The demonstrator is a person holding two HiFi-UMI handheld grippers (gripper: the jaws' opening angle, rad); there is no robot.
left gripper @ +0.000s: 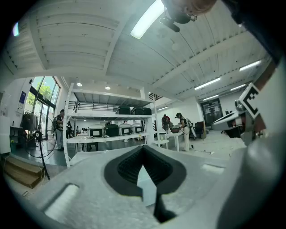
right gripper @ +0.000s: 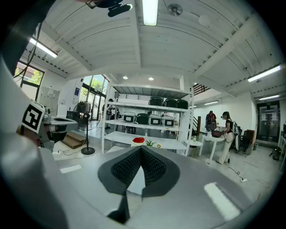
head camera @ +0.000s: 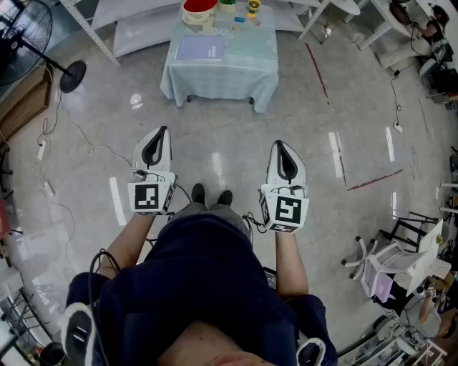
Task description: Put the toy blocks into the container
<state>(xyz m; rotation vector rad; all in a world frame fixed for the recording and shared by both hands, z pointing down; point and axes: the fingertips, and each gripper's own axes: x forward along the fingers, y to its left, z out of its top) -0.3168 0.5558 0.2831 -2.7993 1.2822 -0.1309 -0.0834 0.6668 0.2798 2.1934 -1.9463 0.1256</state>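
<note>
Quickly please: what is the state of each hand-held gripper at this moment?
Left hand-held gripper: closed, jaws together, holding nothing.
Right hand-held gripper: closed, jaws together, holding nothing.

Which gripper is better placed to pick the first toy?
Right, marginally: the toys sit on the table nearer the right gripper; the red container is nearer the left gripper. Both are shut, empty and far off.

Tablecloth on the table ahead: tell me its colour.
The tablecloth is pale blue, with a faint check. It shows best in the head view.
</note>
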